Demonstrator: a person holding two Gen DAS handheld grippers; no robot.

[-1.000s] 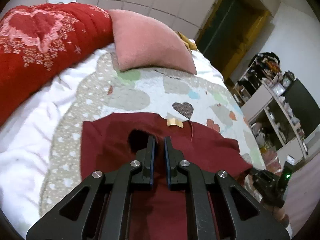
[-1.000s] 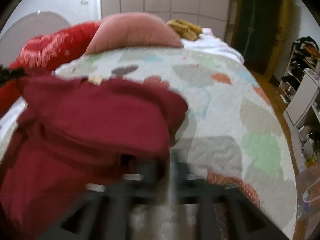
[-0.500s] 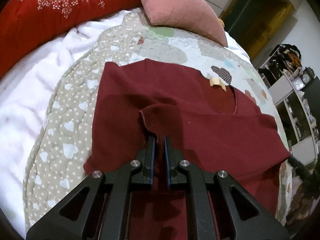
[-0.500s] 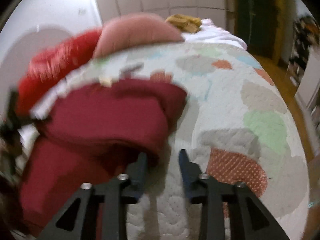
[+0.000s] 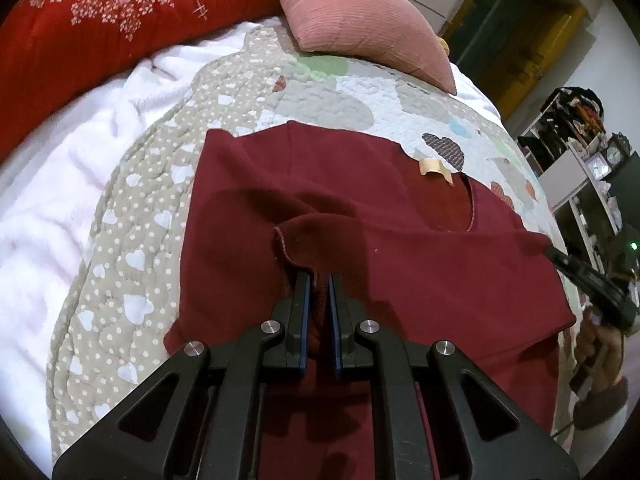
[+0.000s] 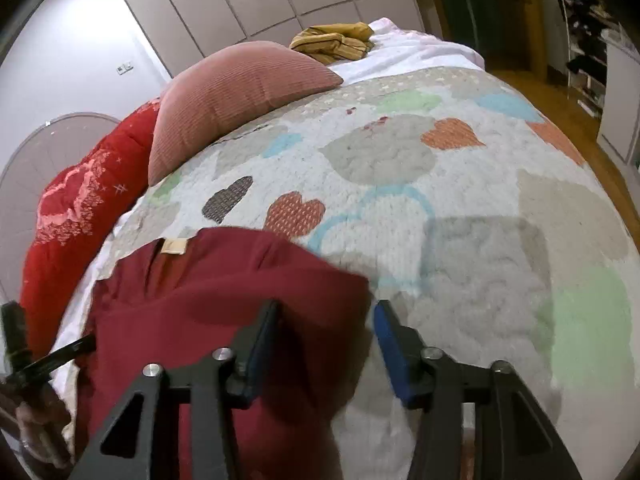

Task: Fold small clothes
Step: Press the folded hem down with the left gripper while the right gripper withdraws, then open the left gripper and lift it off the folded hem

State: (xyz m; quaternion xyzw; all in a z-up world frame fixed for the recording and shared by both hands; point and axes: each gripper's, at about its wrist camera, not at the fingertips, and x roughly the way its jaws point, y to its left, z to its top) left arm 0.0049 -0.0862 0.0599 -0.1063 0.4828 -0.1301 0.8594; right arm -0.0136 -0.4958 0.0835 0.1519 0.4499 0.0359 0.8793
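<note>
Mid-fold, the left hand-held gripper (image 5: pixel 318 280) pinches the shirt's (image 5: pixel 420 264) hem while the right (image 6: pixel 326 316) gapes wide, likely regrasping next.

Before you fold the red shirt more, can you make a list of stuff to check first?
1. Left hand-held gripper pinching dark red shirt fabric: ok.
2. Right hand-held gripper open, released: ok.
3. Shirt resting on quilt, not hanging off: cannot tell; its lower part is hidden.
4. Folded flap lying smooth: not ok, it bunches at the left fingers.
5. Pink pillow apart from the shirt: ok.
</note>
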